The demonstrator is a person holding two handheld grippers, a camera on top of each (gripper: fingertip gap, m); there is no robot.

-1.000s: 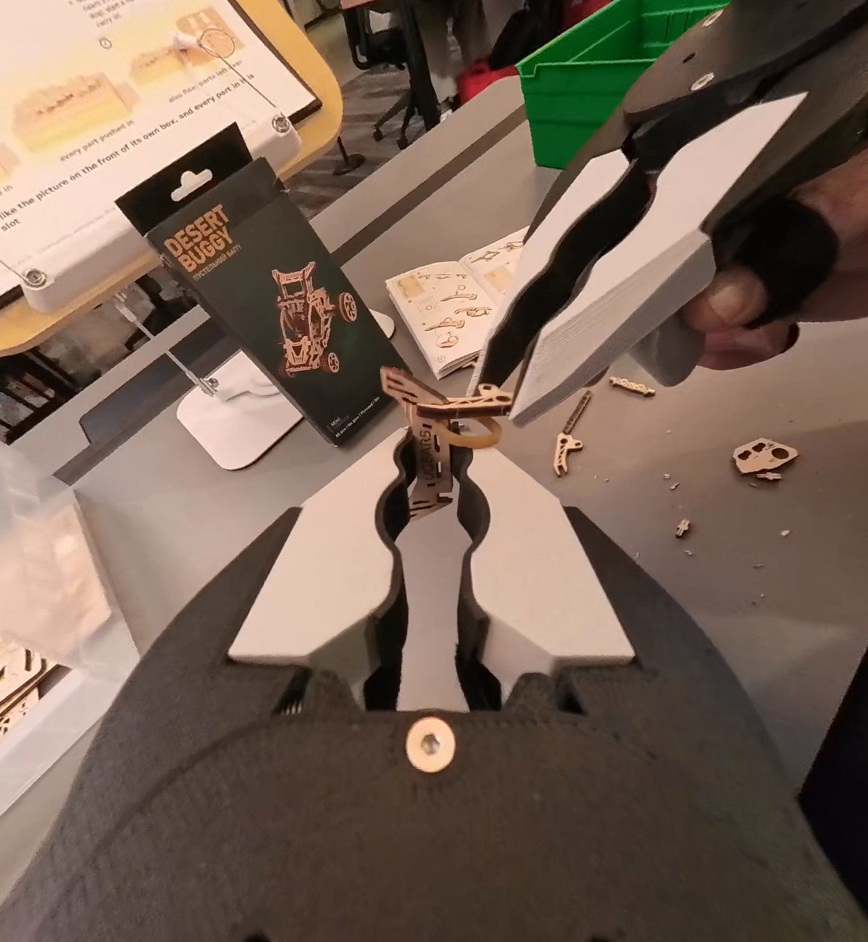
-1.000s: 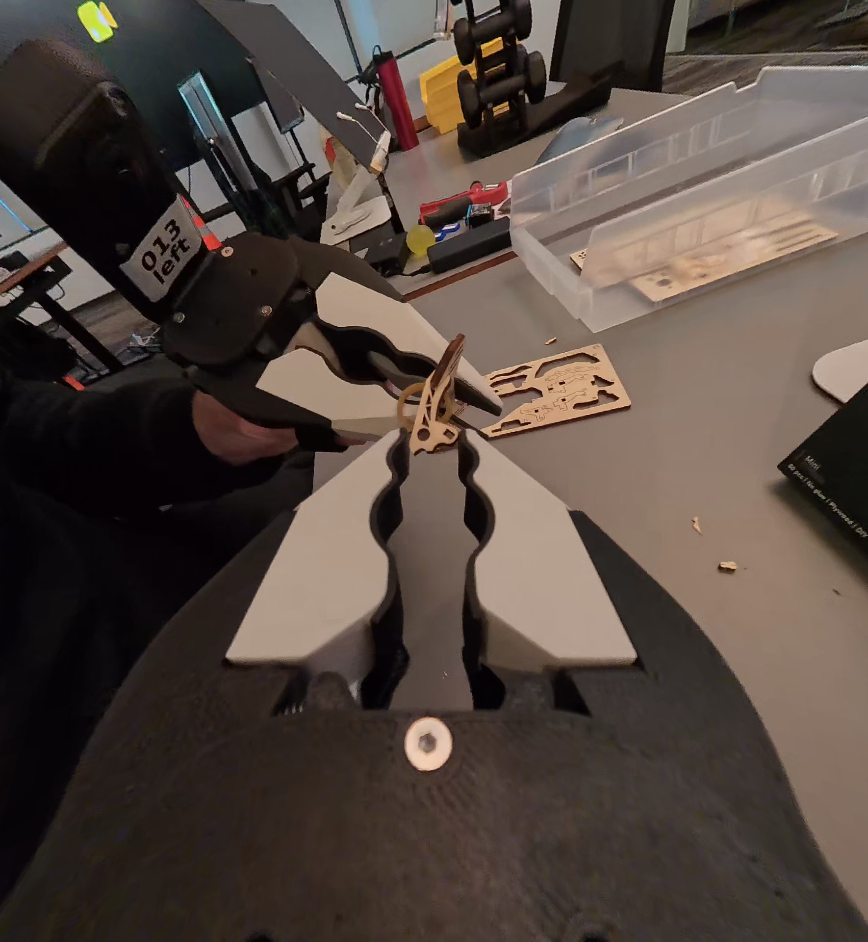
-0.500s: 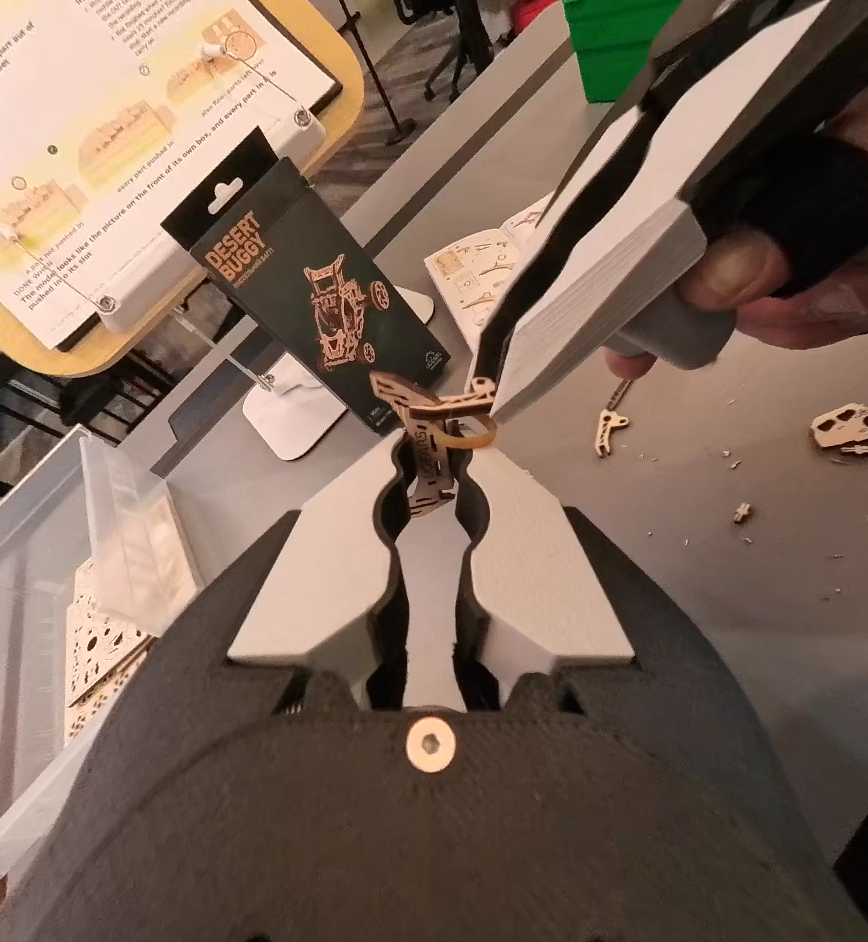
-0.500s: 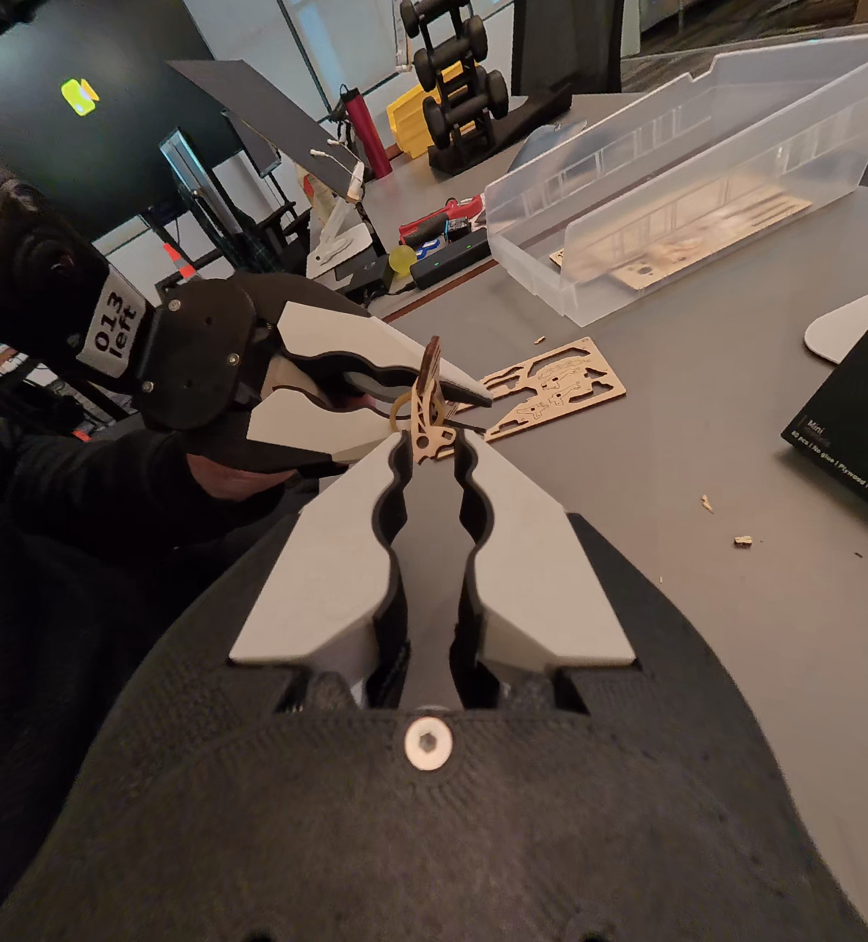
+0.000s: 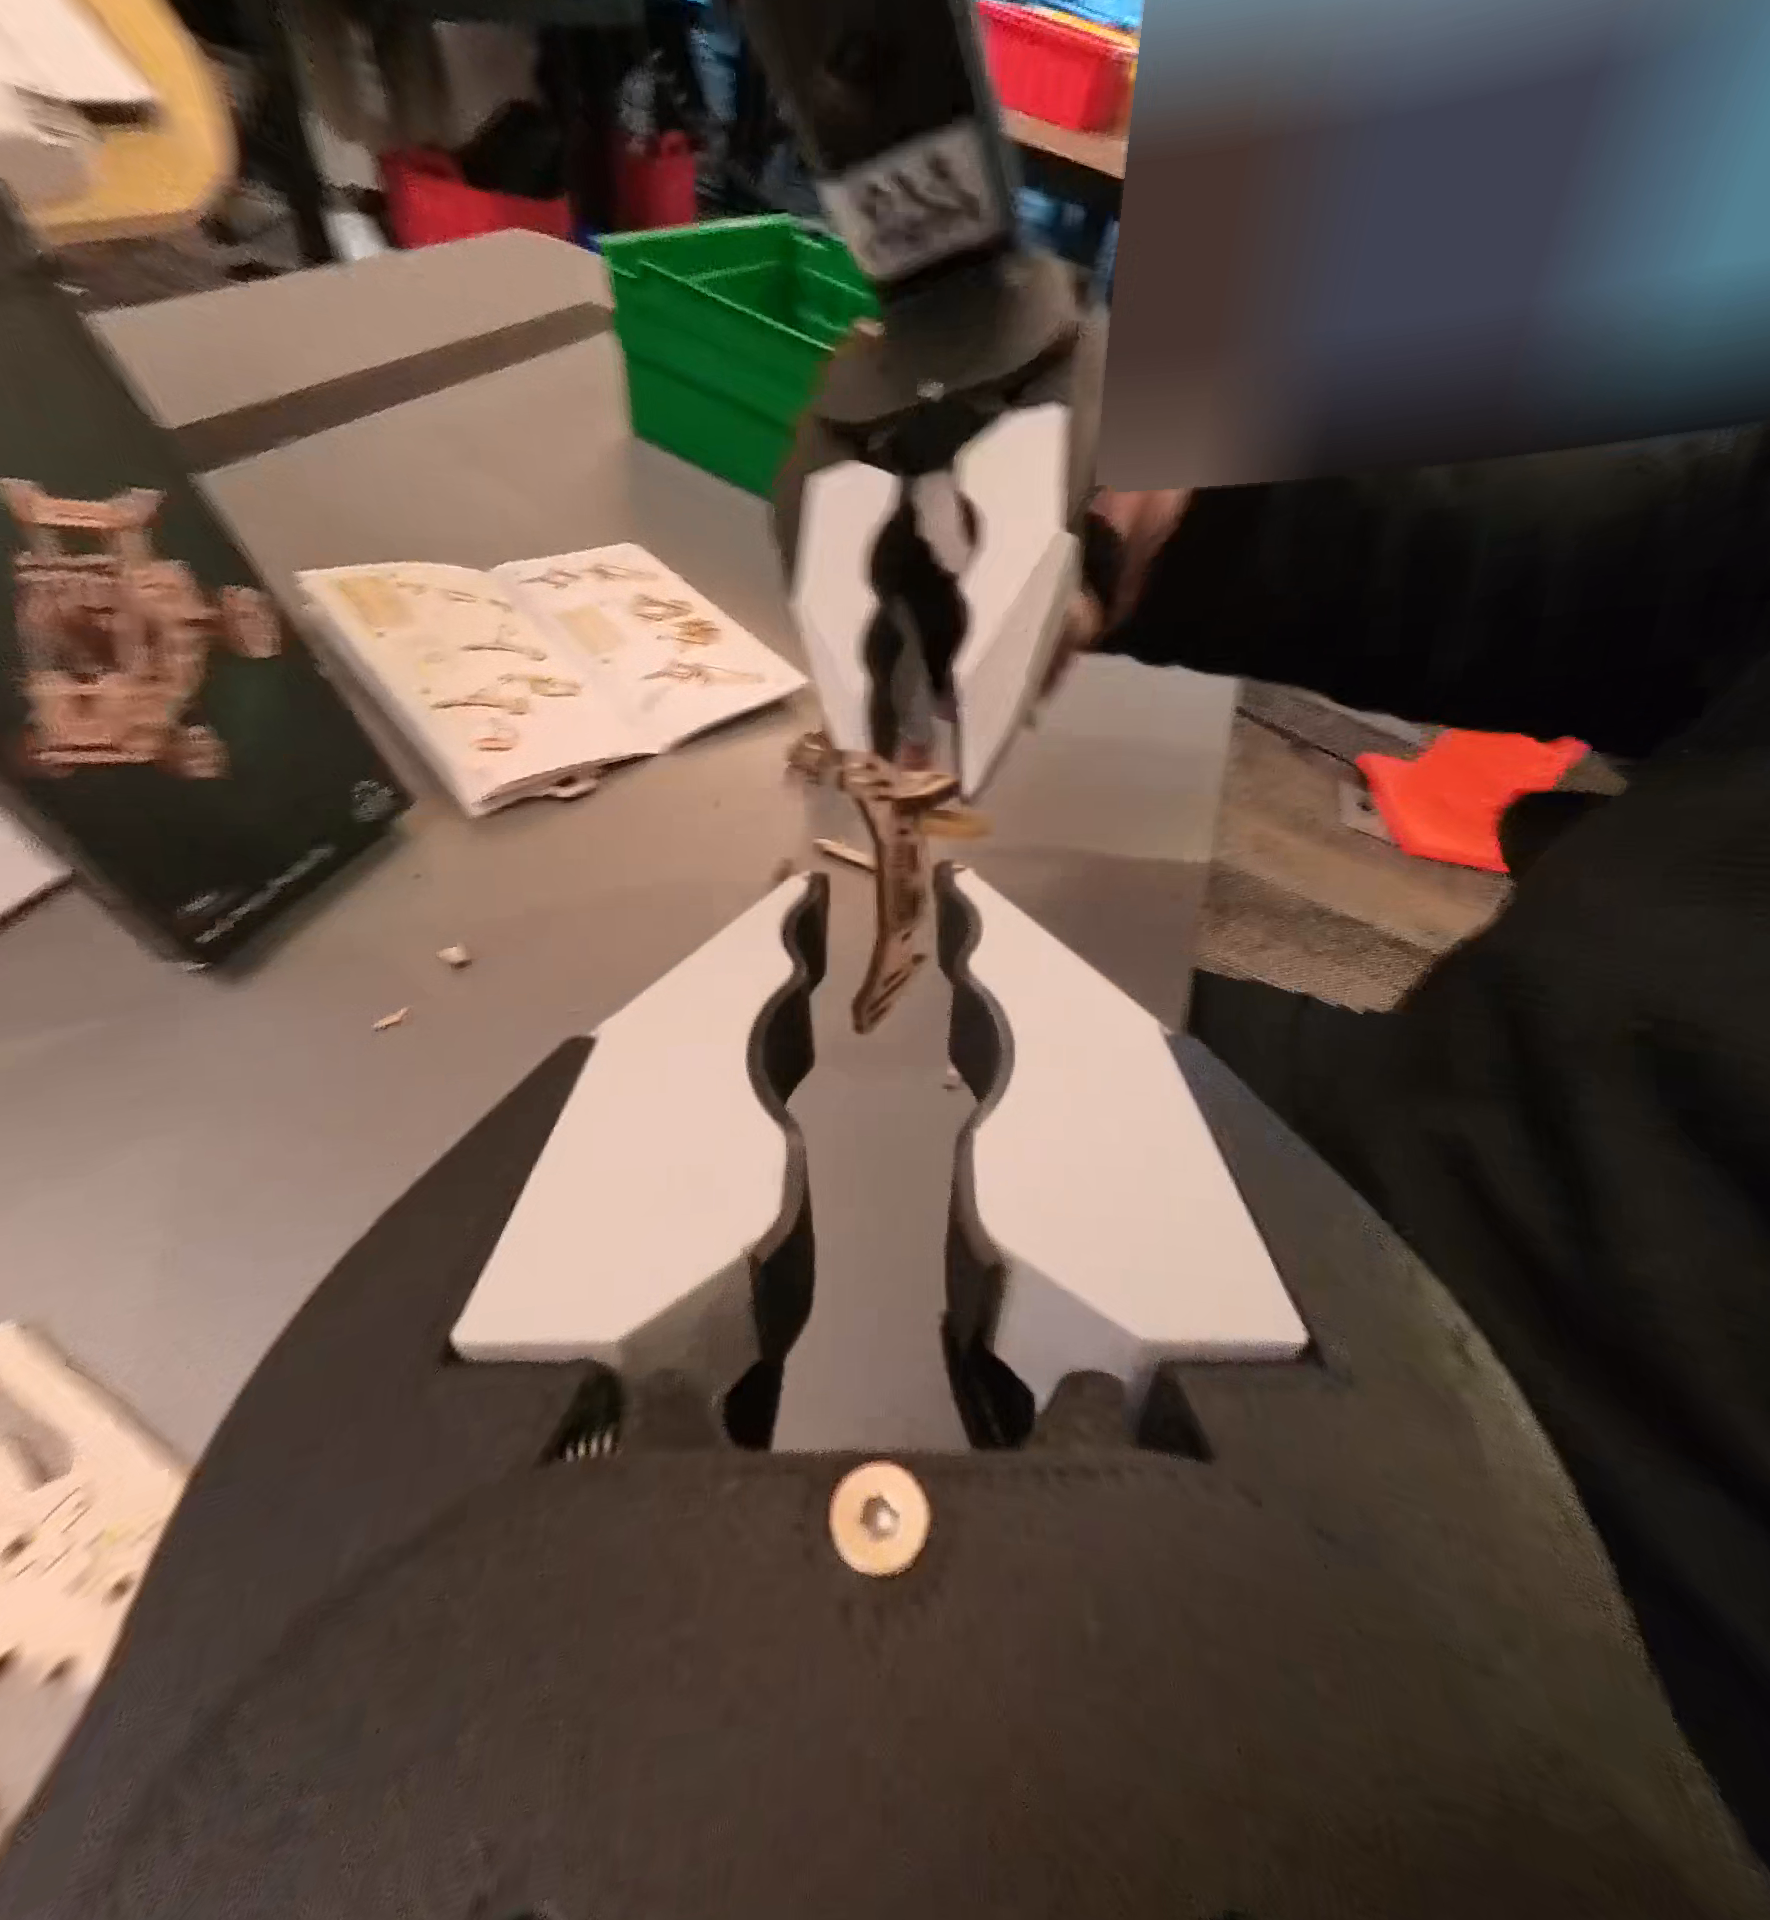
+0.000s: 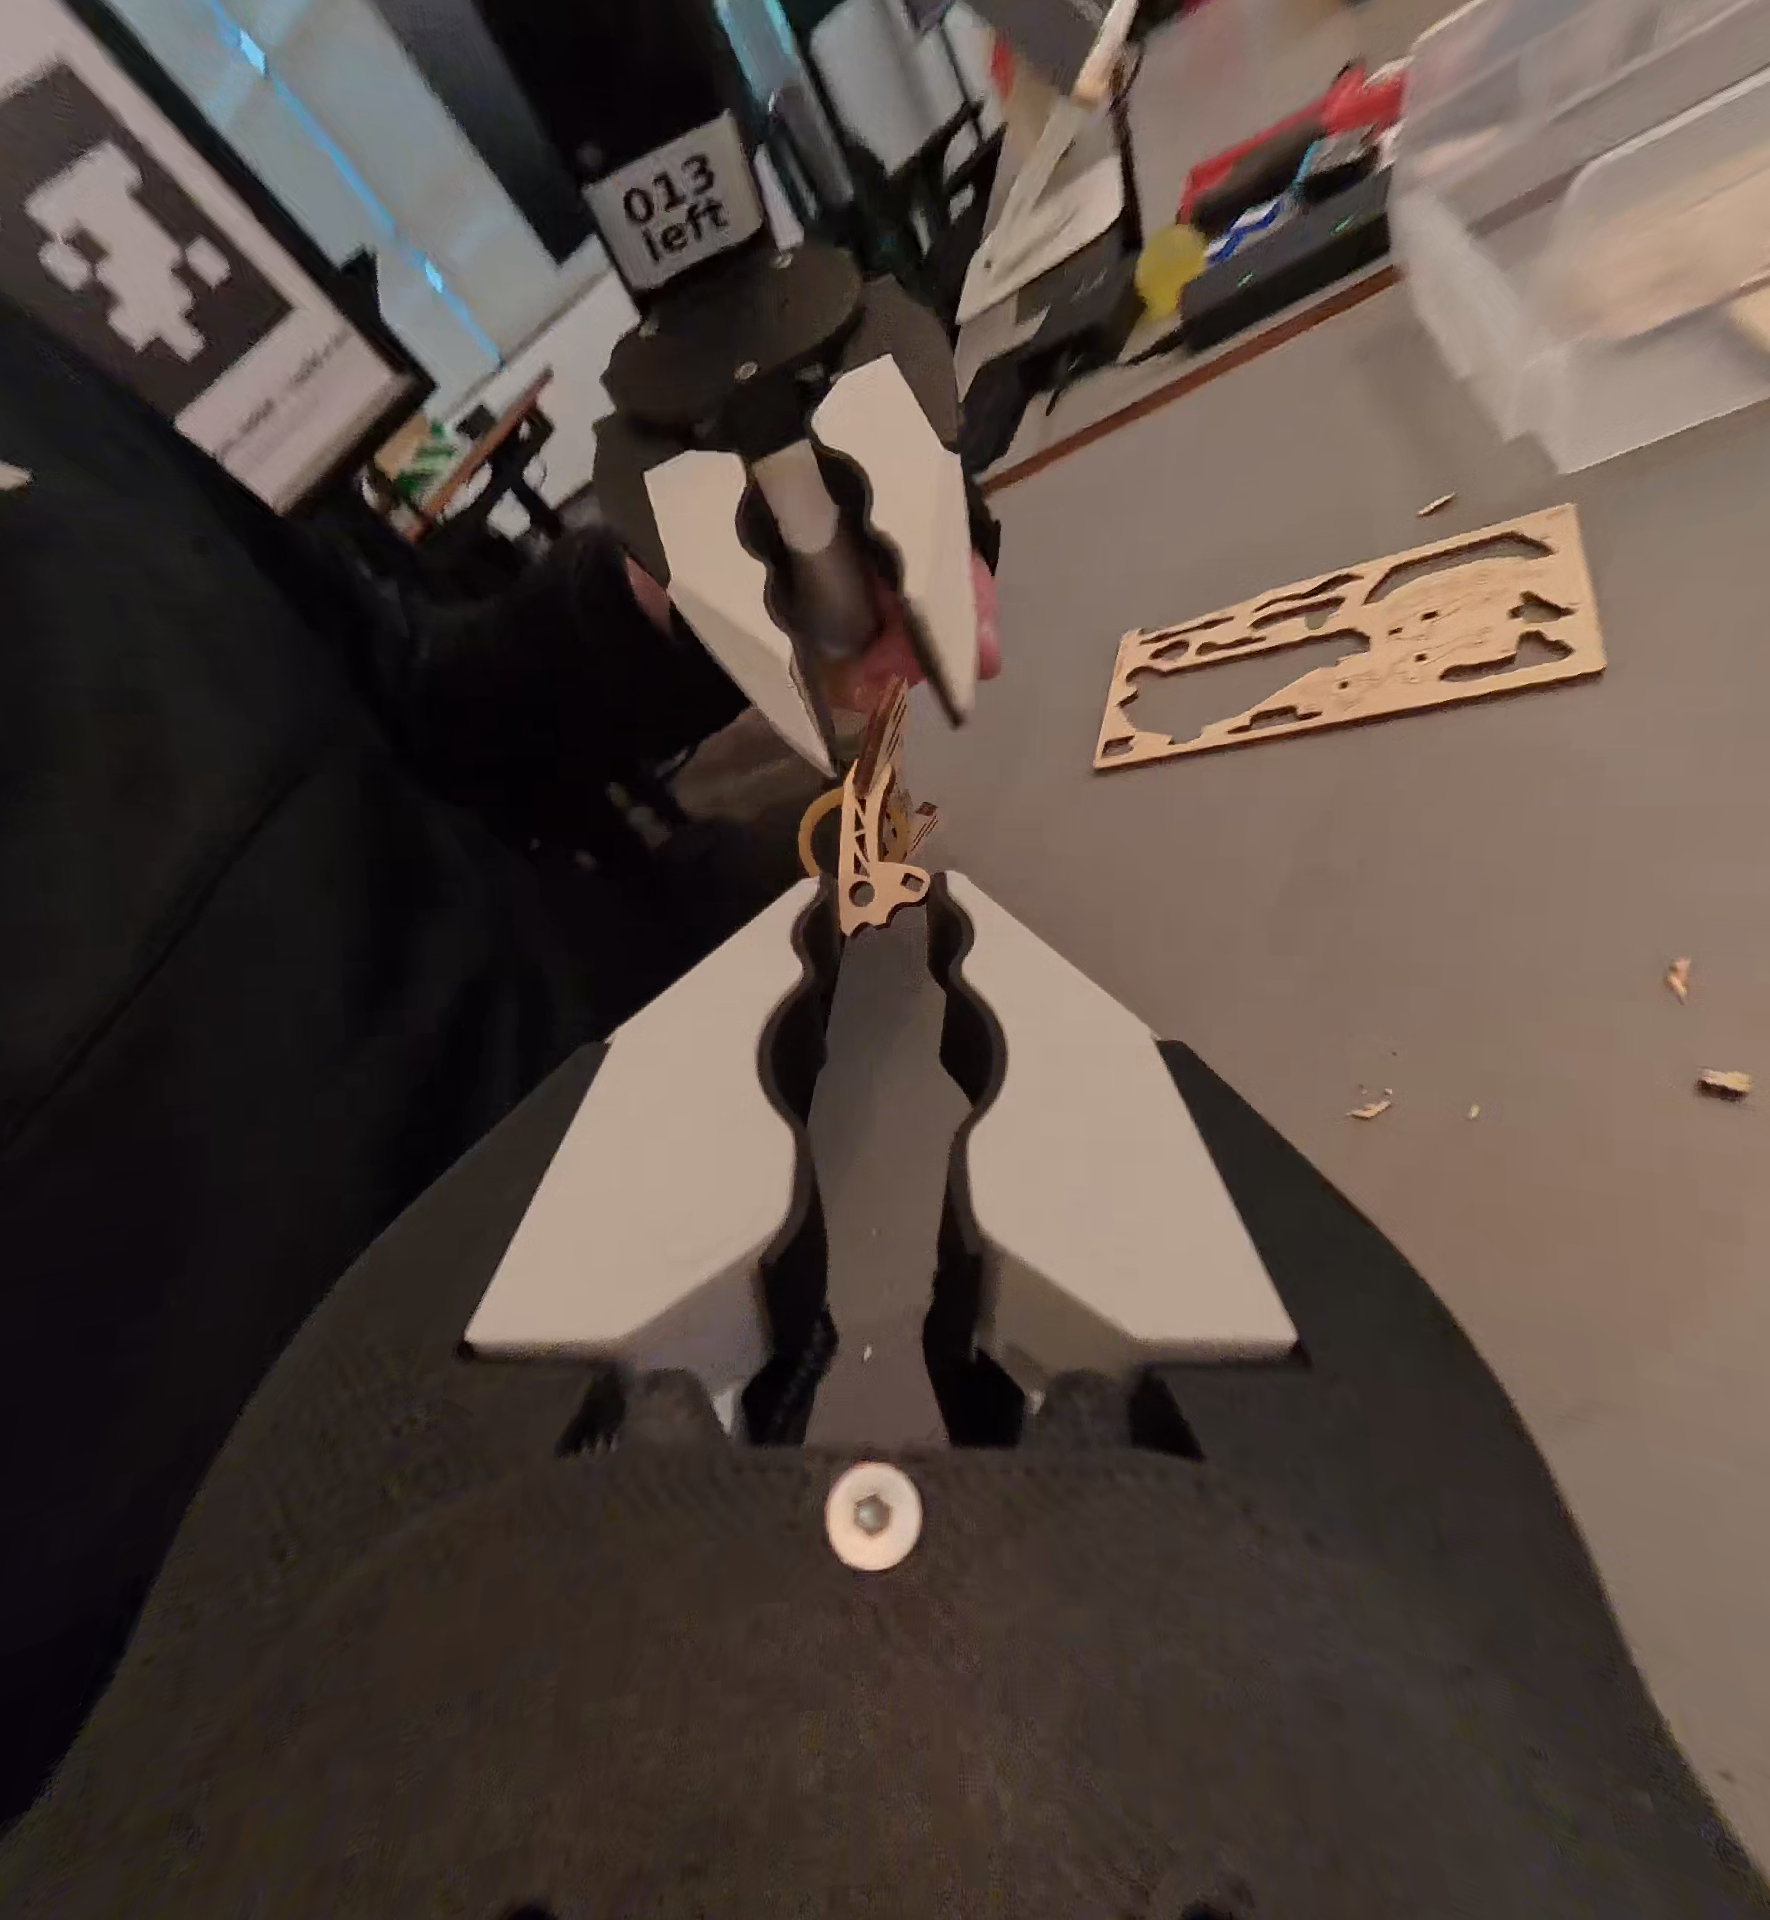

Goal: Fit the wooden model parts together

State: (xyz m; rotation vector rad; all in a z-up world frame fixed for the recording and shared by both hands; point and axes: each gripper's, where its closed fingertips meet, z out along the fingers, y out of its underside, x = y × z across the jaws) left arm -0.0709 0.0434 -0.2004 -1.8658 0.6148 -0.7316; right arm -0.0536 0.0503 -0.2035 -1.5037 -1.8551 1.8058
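Note:
A small assembly of thin wooden model parts hangs over the grey table [image 5: 237, 1091] between my two grippers. My left gripper [image 5: 879, 881] is shut on its long curved strip [image 5: 896, 914], which stands on edge between the fingertips. My right gripper [image 6: 881, 883] is shut on the pierced flat piece [image 6: 876, 873], with a small wooden ring [image 6: 816, 821] beside it. The grippers face each other tip to tip. The right gripper [image 5: 912, 769] comes down from above in the left wrist view. The left gripper [image 6: 891, 740] shows in the right wrist view. Both views are blurred.
A black kit box [image 5: 133, 707], an open instruction booklet [image 5: 548, 665] and a green bin [image 5: 725, 343] lie beyond. A punched wooden sheet [image 6: 1348, 644], wood scraps [image 6: 1722, 1081] and a clear plastic bin [image 6: 1639, 208] are to the right. A person in black clothes [image 5: 1535, 1039] is close by. Both grippers' tips are close together, under 4 cm apart.
Both grippers have swung round, still joined at the wooden parts, and now face each other head-on instead of at an angle. The grip on the parts looks unchanged.

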